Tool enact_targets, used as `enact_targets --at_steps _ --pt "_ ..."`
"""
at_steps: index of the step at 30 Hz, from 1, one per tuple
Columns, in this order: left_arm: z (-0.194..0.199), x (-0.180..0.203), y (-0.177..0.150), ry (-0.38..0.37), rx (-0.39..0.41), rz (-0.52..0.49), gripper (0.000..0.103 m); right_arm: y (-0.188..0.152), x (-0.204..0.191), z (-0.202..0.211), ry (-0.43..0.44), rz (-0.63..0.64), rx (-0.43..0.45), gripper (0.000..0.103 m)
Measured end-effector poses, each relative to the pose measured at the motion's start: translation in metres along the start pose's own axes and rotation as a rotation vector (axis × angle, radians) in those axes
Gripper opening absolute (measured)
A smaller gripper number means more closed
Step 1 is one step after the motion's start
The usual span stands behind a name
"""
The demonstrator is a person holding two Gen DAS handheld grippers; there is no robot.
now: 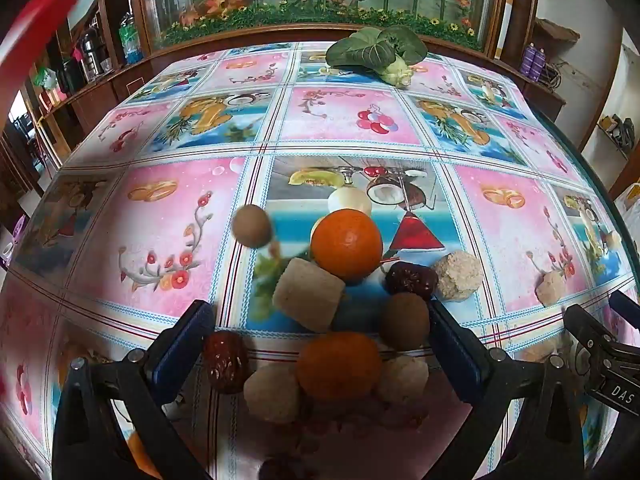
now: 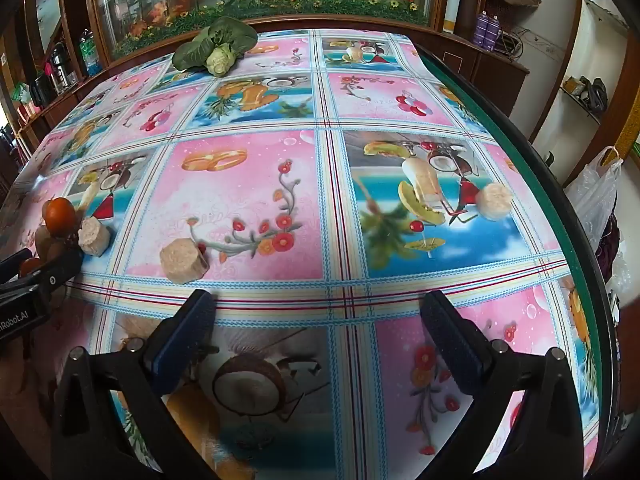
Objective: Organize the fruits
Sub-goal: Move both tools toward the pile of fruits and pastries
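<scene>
Left gripper [image 1: 320,344] spread wide over the fruit pile, an orange [image 1: 339,365] between its fingers, untouched. Right gripper [image 2: 318,334] equally wide, empty above the tabletop [image 2: 280,184].

Soft, even daylight fills both my views, bright but not harsh. The glossy tablecloth [image 2: 248,200] throws pale glare, strongest at its left edge in my right view. Shadows under the fruit pile [image 1: 344,320] are faint and short. The fisheye bends the table [image 2: 576,240] edge into a curve, and the corners go black. A red smear [image 1: 36,20] blurs at my left view's upper left.
</scene>
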State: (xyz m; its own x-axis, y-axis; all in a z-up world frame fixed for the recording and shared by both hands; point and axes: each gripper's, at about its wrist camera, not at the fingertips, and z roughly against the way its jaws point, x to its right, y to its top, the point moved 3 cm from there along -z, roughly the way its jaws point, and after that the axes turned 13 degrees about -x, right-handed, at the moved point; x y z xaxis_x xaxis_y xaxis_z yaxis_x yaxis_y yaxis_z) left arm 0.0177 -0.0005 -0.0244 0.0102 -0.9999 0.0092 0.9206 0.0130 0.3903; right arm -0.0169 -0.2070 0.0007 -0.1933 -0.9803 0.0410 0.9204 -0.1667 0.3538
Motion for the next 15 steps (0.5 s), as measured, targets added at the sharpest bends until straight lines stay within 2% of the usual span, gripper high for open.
enact_targets --at_steps 15 --pt "-0.0002 -0.0001 0.0000 -0.001 -0.001 0.001 0.103 -0.0001 0.0001 0.0001 -0.001 0.000 0.001 0.103"
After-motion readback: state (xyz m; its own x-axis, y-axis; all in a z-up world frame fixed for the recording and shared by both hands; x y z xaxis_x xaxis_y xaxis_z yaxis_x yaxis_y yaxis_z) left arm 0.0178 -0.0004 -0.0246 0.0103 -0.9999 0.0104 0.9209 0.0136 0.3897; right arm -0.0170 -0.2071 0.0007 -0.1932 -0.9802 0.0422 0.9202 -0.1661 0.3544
